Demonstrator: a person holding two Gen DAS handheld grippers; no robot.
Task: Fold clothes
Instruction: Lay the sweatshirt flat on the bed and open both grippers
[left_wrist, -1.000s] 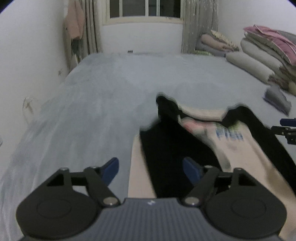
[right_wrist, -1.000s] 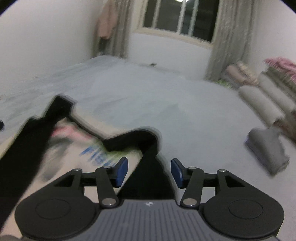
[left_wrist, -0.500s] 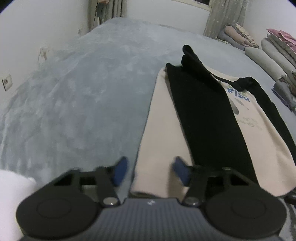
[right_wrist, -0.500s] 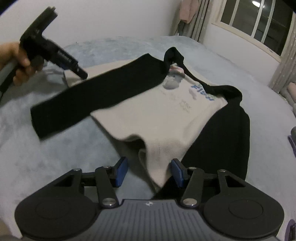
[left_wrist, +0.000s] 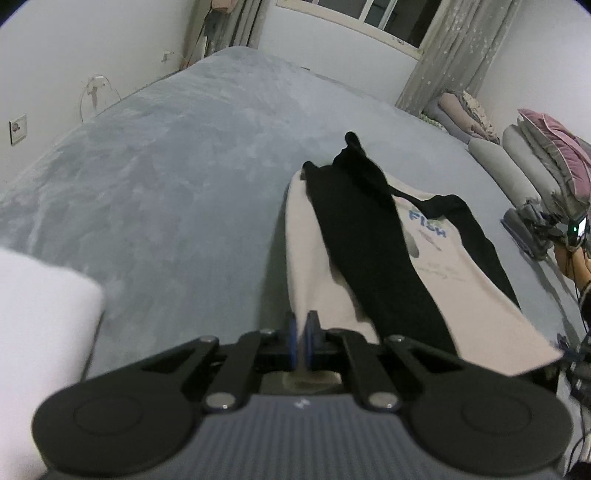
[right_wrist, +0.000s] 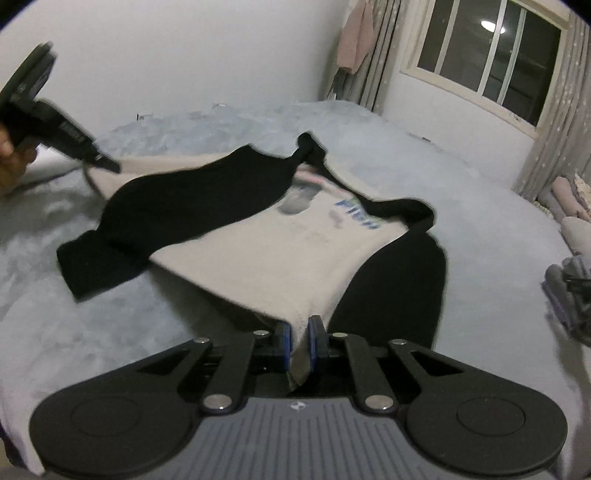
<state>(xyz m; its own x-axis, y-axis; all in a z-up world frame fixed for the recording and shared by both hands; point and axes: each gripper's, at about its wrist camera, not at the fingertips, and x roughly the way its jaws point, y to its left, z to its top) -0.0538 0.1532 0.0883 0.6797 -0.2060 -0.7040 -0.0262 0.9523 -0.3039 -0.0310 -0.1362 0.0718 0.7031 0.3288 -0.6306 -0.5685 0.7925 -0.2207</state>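
A cream sweatshirt (left_wrist: 476, 295) with black sleeves and a blue "FISH" print lies flat on the grey-blue bed (left_wrist: 177, 192). One black sleeve (left_wrist: 373, 251) is folded lengthwise over its body. My left gripper (left_wrist: 303, 332) is shut on the sweatshirt's bottom hem at one corner. In the right wrist view the same sweatshirt (right_wrist: 280, 254) lies ahead, and my right gripper (right_wrist: 298, 345) is shut on the hem at the other corner. The left gripper also shows at the left of the right wrist view (right_wrist: 110, 165).
Rolled bedding and pillows (left_wrist: 532, 166) are stacked along the right side of the bed. A folded grey garment (right_wrist: 565, 284) lies at the right. A white pillow (left_wrist: 40, 317) sits at the near left. A window with curtains (right_wrist: 487, 59) is behind.
Both grippers were open just short of the hem half a second ago. Now both have closed on the sweatshirt's bottom hem corners.
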